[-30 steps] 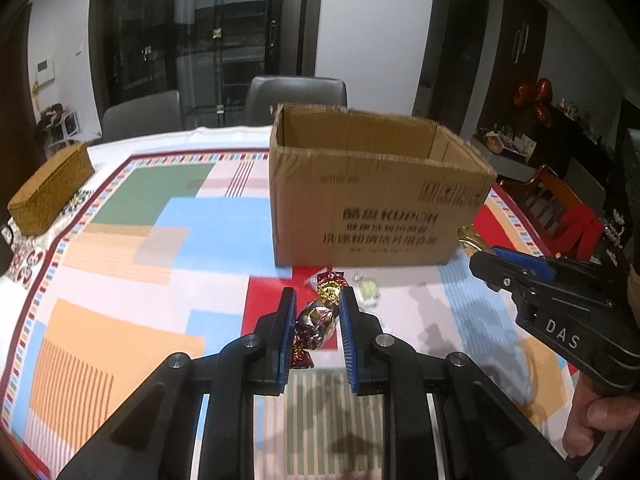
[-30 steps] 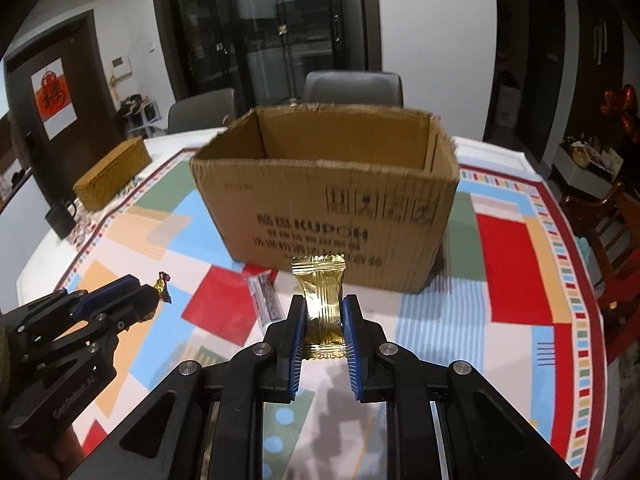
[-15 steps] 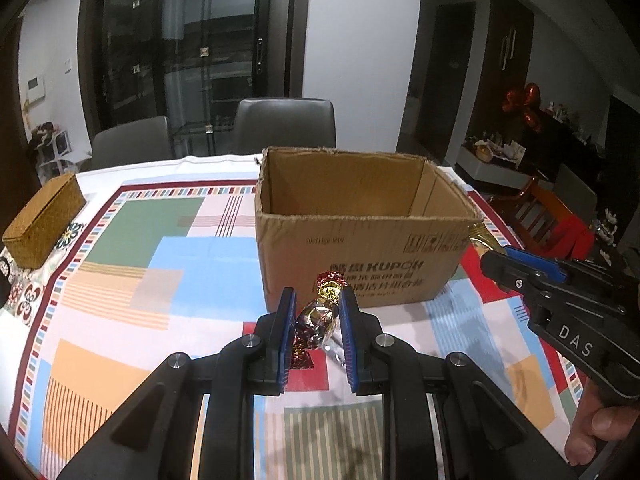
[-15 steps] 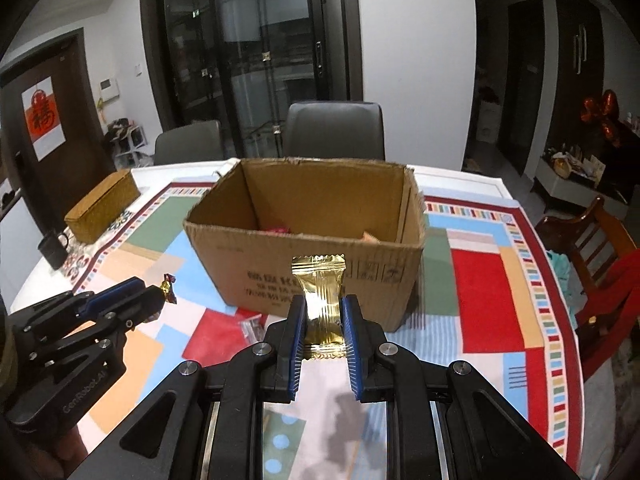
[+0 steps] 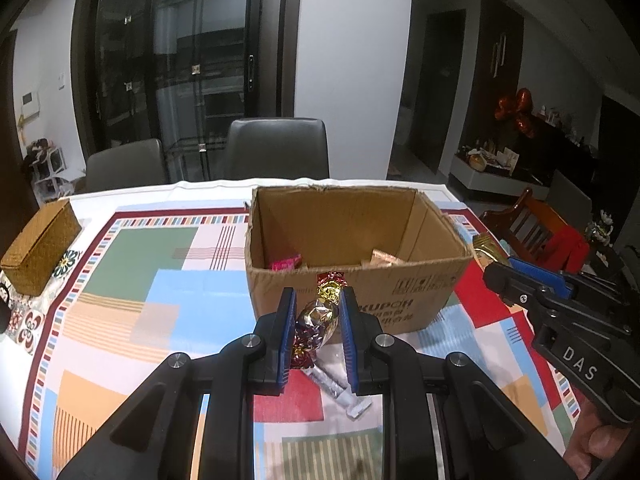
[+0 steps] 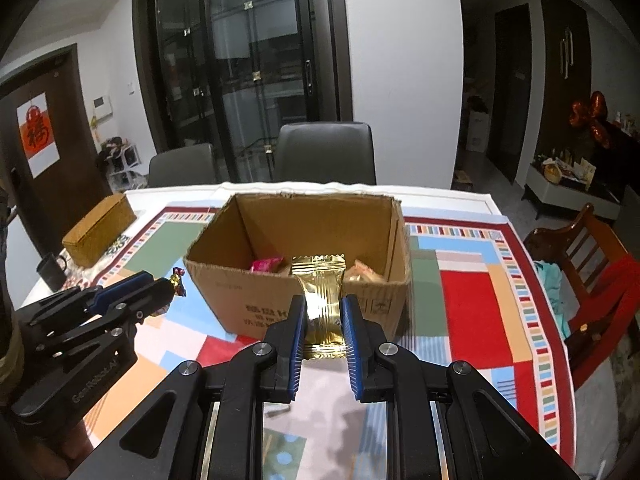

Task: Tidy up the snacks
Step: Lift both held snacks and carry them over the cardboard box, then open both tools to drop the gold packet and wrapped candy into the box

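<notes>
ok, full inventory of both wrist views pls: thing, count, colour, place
box: 1, brown cardboard, open top, mid-table
pink snack: 1, inside box, left
tan snack: 1, inside box, right
foil candy: 1, red-gold-silver, in left gripper
gold packet: 1, in right gripper
clear wrapper: 1, silvery, on cloth before box
wicker box: 1, tan, table's left edge
mug: 1, black, near wicker box
tablecloth: 1, multicolour blocks
grey chairs: 2, behind table
wooden chair: 1, red cushion, right of table
left gripper: 1, black, blue pads, shut on candy
right gripper: 1, same, shut on packet
</notes>
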### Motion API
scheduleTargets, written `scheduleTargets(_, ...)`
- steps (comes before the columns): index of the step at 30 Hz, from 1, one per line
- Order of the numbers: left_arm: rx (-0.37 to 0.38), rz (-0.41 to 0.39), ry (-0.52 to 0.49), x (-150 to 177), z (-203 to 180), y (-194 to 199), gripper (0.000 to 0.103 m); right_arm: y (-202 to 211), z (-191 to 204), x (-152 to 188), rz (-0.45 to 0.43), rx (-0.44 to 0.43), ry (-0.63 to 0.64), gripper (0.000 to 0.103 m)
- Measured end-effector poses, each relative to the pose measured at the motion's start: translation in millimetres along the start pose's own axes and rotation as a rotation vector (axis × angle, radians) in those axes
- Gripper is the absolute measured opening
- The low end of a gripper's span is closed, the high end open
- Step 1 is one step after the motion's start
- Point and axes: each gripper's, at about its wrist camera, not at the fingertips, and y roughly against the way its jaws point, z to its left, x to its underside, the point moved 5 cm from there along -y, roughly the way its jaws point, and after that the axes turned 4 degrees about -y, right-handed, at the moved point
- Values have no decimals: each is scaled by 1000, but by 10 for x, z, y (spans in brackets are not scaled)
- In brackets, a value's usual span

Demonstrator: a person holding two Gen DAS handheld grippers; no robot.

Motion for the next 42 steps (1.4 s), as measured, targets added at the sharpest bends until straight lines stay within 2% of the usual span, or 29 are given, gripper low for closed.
scheduleTargets(13,7,-34,-17,-284,21,-134,22,-20,-13,-280,-50,13,-1,20)
scheduleTargets(42,34,-36,-46,-739,74,-678,22,-659,-68,-645,-22,38,3,20)
